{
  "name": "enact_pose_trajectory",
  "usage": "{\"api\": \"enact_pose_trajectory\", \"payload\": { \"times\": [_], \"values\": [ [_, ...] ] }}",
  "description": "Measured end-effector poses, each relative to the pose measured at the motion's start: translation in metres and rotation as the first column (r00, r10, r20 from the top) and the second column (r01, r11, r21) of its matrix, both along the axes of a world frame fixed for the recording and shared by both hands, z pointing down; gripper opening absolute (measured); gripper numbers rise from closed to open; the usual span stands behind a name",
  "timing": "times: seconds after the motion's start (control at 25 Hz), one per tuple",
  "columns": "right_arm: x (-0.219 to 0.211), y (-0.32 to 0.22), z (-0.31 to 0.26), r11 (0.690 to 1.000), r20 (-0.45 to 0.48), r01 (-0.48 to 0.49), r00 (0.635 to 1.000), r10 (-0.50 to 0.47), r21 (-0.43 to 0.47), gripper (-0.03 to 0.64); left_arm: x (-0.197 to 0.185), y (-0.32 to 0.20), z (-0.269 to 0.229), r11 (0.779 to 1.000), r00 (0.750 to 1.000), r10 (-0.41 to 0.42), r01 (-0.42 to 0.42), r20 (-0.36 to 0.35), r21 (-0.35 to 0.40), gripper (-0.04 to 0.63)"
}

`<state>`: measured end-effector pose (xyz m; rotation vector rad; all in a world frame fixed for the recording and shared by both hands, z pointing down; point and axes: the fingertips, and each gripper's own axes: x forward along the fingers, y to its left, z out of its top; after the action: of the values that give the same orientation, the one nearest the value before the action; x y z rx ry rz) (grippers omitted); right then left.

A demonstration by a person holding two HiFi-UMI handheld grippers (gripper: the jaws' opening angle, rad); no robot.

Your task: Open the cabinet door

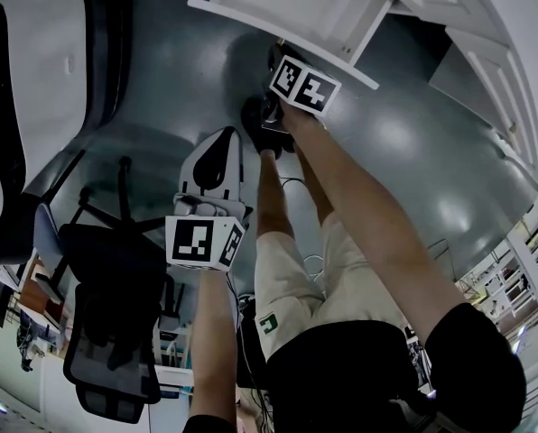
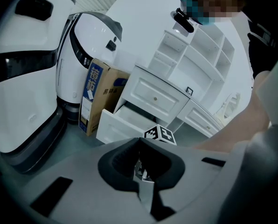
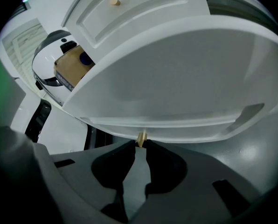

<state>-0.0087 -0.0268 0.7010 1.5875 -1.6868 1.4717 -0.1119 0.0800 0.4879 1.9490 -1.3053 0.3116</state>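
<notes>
The white cabinet [image 2: 157, 97] stands low on the grey floor. Its lowest front panel [image 1: 287, 25] is pulled out towards me and looks like a drawer [image 2: 118, 125]. In the right gripper view this panel [image 3: 176, 78] fills the upper picture, with a small tan knob [image 3: 141, 137] on its edge. My right gripper [image 3: 140, 143] is shut on that knob, and in the head view it [image 1: 282, 54] sits at the panel's near edge. My left gripper [image 1: 220, 138] hangs lower and nearer to me. Its jaws [image 2: 139, 143] look shut with nothing between them.
A cardboard box [image 2: 99, 94] leans beside the cabinet, next to a big white machine [image 2: 83, 50]. White open shelves [image 2: 195, 55] rise above the cabinet. A black office chair [image 1: 106, 323] stands at my left, and another white machine [image 1: 34, 88] is further left.
</notes>
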Motion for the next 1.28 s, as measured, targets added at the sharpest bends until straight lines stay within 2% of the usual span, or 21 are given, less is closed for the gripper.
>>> {"api": "enact_pose_trajectory", "payload": {
  "times": [0.8, 1.28],
  "values": [
    [-0.023, 0.046, -0.001, 0.999, -0.026, -0.001, 1.0, 0.0, -0.043, 0.087, -0.031, 0.028, 0.008, 0.999, 0.999, -0.038, 0.038, 0.002, -0.025, 0.023],
    [-0.025, 0.059, 0.0, 0.997, -0.023, -0.016, 1.0, 0.014, -0.078, 0.086, -0.026, 0.029, 0.009, 0.999, 1.0, -0.029, 0.029, 0.004, -0.035, 0.023]
  ]
}}
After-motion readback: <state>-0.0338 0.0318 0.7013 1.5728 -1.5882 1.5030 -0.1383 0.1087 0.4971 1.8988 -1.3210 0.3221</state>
